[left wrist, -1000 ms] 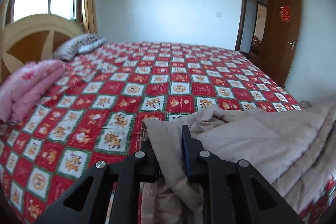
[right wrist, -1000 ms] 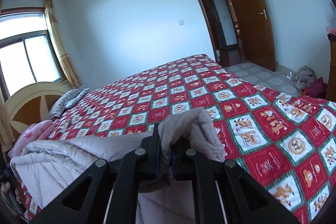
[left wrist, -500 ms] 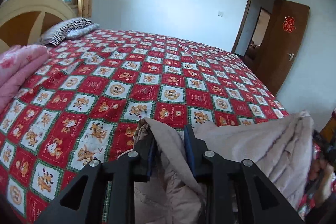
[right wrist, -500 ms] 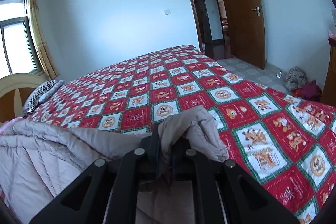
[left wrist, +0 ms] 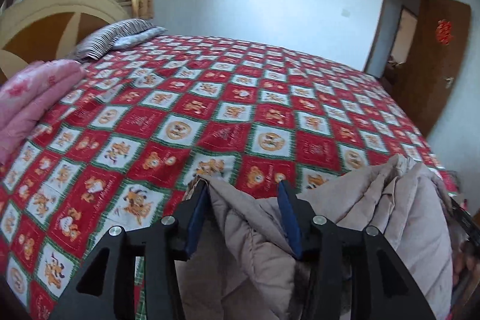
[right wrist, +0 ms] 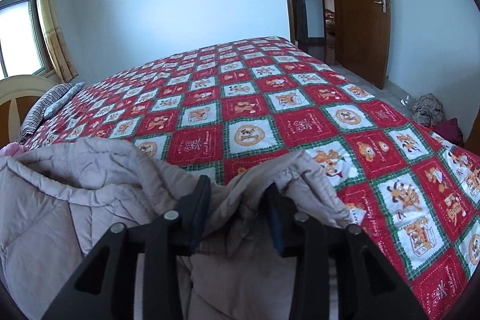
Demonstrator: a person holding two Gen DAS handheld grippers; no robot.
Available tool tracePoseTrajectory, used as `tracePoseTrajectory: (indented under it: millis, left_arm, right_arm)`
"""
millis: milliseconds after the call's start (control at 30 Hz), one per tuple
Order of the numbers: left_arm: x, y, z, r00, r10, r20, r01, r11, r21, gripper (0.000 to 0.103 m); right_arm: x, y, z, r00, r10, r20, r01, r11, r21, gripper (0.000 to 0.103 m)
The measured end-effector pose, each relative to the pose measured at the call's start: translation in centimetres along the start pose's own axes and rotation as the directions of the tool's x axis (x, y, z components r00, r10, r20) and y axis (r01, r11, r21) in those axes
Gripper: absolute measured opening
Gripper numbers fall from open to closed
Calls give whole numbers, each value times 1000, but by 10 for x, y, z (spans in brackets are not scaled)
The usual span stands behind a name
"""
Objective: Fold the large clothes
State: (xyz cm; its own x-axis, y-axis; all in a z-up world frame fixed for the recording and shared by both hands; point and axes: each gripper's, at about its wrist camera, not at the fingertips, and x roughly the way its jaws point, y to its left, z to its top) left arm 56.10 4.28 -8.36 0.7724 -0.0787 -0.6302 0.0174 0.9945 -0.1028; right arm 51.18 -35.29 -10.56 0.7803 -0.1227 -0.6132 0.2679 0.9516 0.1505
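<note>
Beige quilted coat lying at the near edge of the bed, both grippers loosened around its folds.

The bed (right wrist: 270,98), under a red, white and green cartoon-check cover, fills both views; the padded beige coat (right wrist: 75,200) lies bunched on its near edge, spanning from one gripper to the other. A folded pink quilt (left wrist: 33,98) and a striped pillow (left wrist: 114,38) lie by the headboard, well apart from the coat. The left gripper (left wrist: 243,218) has just been opening: its jaws stand parted with a coat fold draped between them, seemingly resting against the left pad only. The right gripper (right wrist: 237,212) has likewise just been opening, jaws apart, coat fabric loose between them, with no pinch visible.
</note>
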Motion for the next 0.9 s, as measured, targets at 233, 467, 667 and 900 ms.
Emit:
tracePoseTrajectory:
  millis: [233,467,667,900]
  left_arm:
    - [-48,-17,18,964,126,233,-140,989,44,91]
    - [-61,-102,-47,937,83,338,-186,940,286,97]
    - [-8,-125,-55,896,256,363,-385,856,347,97]
    - [67,-36,-41,945,326,-42,-324,945,43,97]
  right_arm:
    - [1,13,4,1000,23,22,-22,999,-26,58]
    - [-63,34,-10,978,29,208,-21,999,-41,103]
    - [-86,87,-69,977,143,157,-92,952,-293,103]
    - [9,63,-45,999,-30,-18,26,979,-205,102]
